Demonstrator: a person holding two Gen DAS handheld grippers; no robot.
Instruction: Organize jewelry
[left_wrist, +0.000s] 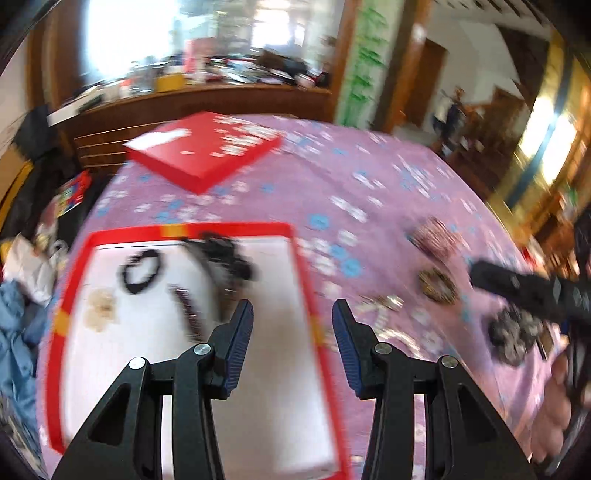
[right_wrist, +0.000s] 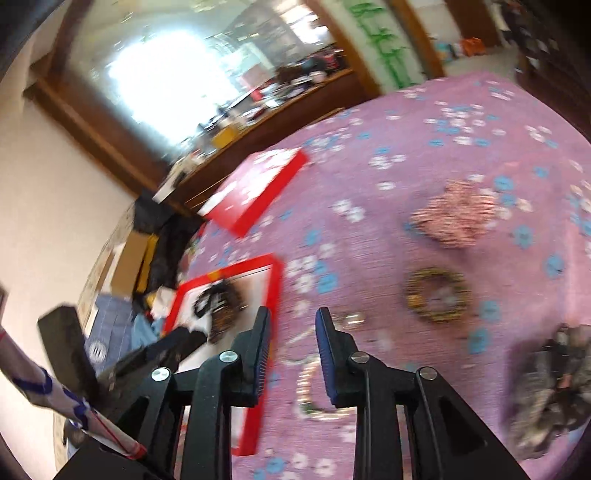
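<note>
Hovering left gripper (left_wrist: 293, 325), right gripper (right_wrist: 291, 332) | jaws parted, empty | beaded ring bracelet (right_wrist: 436, 295) | floral cloth (right_wrist: 424, 140)

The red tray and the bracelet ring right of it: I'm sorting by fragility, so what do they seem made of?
The red tray looks like matte cardboard: thin flat rim, white liner, sharp corners. The bracelet ring seems beaded, in gold and dark speckles; motion blur leaves plastic, glass or metal open. Both grippers, left and right, are open.

home — bedroom | floral bedspread (left_wrist: 369, 177) | cluttered wooden counter (left_wrist: 207, 99)
</note>
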